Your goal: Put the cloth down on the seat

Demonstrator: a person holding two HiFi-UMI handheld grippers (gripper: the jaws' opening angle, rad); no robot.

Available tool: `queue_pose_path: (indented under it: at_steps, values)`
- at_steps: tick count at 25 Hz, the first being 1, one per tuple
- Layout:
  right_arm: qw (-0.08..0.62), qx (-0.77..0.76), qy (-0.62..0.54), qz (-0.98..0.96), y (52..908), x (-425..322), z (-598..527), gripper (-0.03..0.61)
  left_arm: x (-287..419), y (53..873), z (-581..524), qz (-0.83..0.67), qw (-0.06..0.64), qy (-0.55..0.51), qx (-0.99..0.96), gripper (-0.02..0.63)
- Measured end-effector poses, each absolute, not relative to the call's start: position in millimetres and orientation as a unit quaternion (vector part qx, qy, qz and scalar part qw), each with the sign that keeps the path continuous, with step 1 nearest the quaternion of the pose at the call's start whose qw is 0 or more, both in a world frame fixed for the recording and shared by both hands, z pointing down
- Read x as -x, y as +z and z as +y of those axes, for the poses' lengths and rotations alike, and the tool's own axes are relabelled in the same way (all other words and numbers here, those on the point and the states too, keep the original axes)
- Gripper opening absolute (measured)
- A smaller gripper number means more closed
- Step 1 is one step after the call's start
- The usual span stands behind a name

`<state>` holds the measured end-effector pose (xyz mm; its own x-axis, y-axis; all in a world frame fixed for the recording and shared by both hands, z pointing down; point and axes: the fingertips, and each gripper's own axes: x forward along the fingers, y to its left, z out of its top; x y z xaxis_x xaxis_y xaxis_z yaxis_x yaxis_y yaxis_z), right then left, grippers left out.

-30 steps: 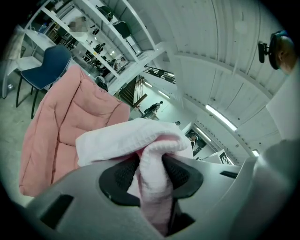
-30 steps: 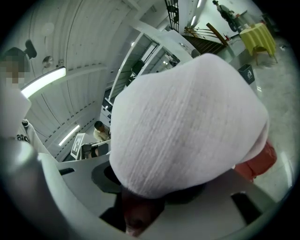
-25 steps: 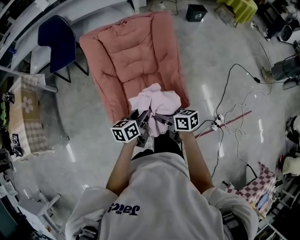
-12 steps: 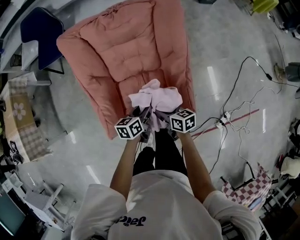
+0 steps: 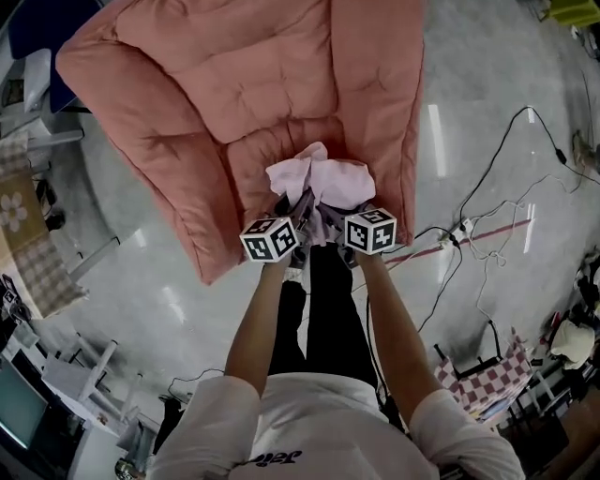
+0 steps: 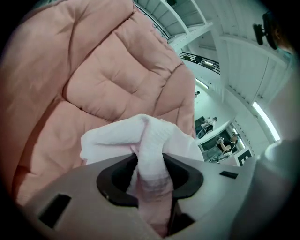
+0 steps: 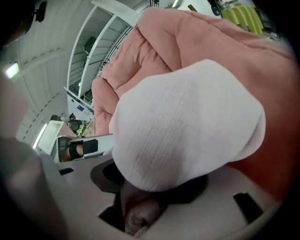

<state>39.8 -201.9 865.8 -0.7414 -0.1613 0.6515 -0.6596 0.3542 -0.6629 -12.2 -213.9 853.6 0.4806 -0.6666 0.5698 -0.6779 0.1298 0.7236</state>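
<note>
A pale pink cloth (image 5: pixel 319 178) hangs bunched between my two grippers over the front of the pink quilted seat (image 5: pixel 234 75). My left gripper (image 5: pixel 298 214) is shut on a twisted fold of the cloth (image 6: pixel 140 136), which runs down between its jaws (image 6: pixel 149 187). My right gripper (image 5: pixel 328 217) has a wad of the cloth (image 7: pixel 187 122) between its jaws (image 7: pixel 145 206); those jaws are opening, and the cloth billows over them. The two grippers sit close side by side, just above the seat's front edge.
A blue chair (image 5: pixel 37 28) stands behind the seat at far left. Cables and a power strip (image 5: pixel 459 230) lie on the shiny floor to the right. A patterned box (image 5: pixel 19 216) is at left, and a checkered cloth (image 5: pixel 502 375) at lower right.
Both grippers have carried the cloth forward, from in front of the seat to over its front part. The seat now fills more of the head view.
</note>
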Motion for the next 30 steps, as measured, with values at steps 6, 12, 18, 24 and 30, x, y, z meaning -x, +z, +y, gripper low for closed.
queue_pose_path:
  at_steps: [6, 12, 18, 24, 30]
  values:
    - [0.280, -0.308, 0.491, -0.765, 925.8, -45.4, -213.2, 0.238, 13.9, 918.4, -222.3, -0.518, 0.560, 0.031, -0.646, 0.135]
    - [0.293, -0.341, 0.488, -0.748, 945.1, -49.9, -213.5, 0.270, 18.3, 941.9, -216.6, -0.517, 0.556, 0.044, -0.650, 0.170]
    - [0.301, -0.375, 0.484, -0.731, 921.4, -60.3, -206.0, 0.313, 32.9, 928.9, -196.7, -0.506, 0.557, 0.058, -0.656, 0.271]
    - [0.288, -0.409, 0.469, -0.728, 881.4, -80.2, -200.7, 0.314, 48.1, 903.2, -172.7, -0.507, 0.559, 0.063, -0.653, 0.304]
    - [0.274, -0.431, 0.447, -0.735, 829.1, -97.6, -187.5, 0.314, 56.0, 852.6, -150.7, -0.512, 0.542, 0.067, -0.663, 0.307]
